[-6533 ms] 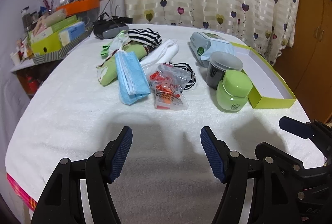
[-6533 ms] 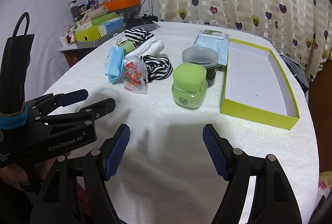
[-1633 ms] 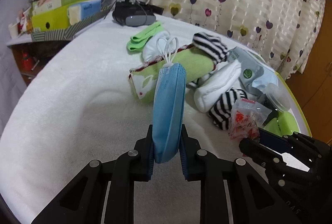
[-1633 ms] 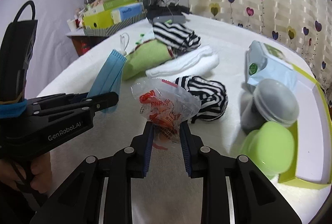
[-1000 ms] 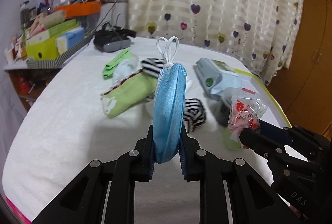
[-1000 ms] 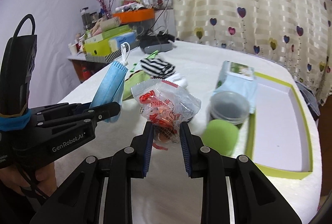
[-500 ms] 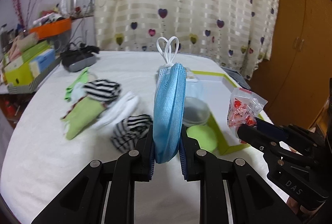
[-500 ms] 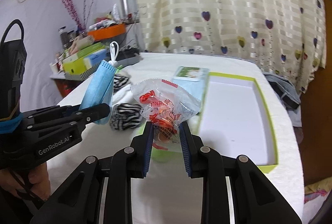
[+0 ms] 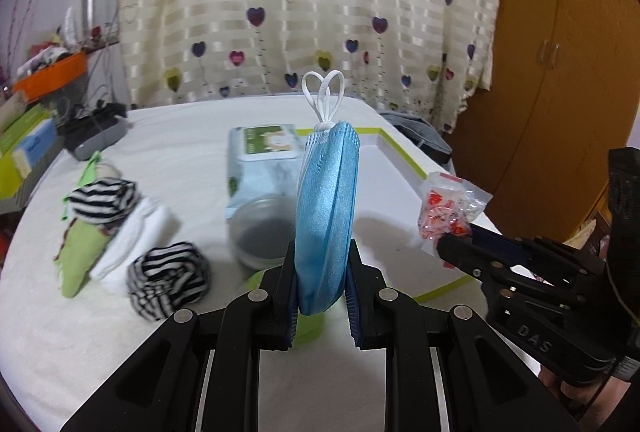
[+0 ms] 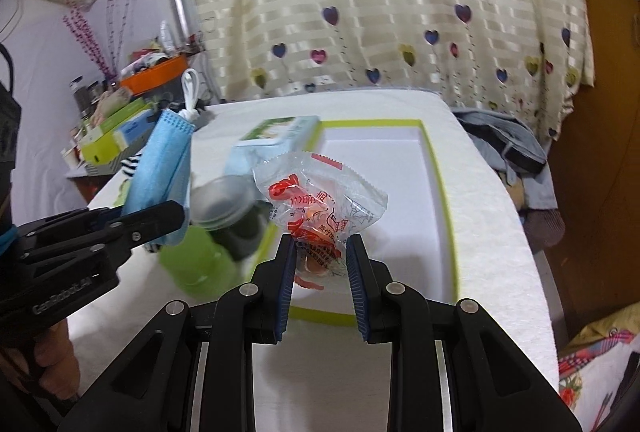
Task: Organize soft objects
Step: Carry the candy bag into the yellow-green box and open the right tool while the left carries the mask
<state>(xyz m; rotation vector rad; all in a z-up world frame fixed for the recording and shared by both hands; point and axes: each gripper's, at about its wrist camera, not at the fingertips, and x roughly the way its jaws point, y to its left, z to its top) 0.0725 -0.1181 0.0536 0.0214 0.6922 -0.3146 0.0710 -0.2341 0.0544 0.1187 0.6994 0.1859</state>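
Step in hand: transport. Both grippers carry their loads above the white towel-covered bench, toward the tray.

Nearest, the left gripper is clamped on a folded blue pleated face mask, held on edge with its white ear loops uppermost. The right gripper is clamped on a clear crinkled plastic packet with red print; the packet hangs over the near rim of the shallow white tray with lime-green rim.

Just beyond the left gripper stand a lime-green jar and a dark jar with translucent lid, touching the tray's left side. A pale blue wipes pack lies behind them. Rolled striped and white socks remain toward the bench's left edge.

Next move, as judged: lower each load onto the empty tray floor, side by side, then part the jaws. The mask should clear both jars first. The packet is slippery and light; release it low.
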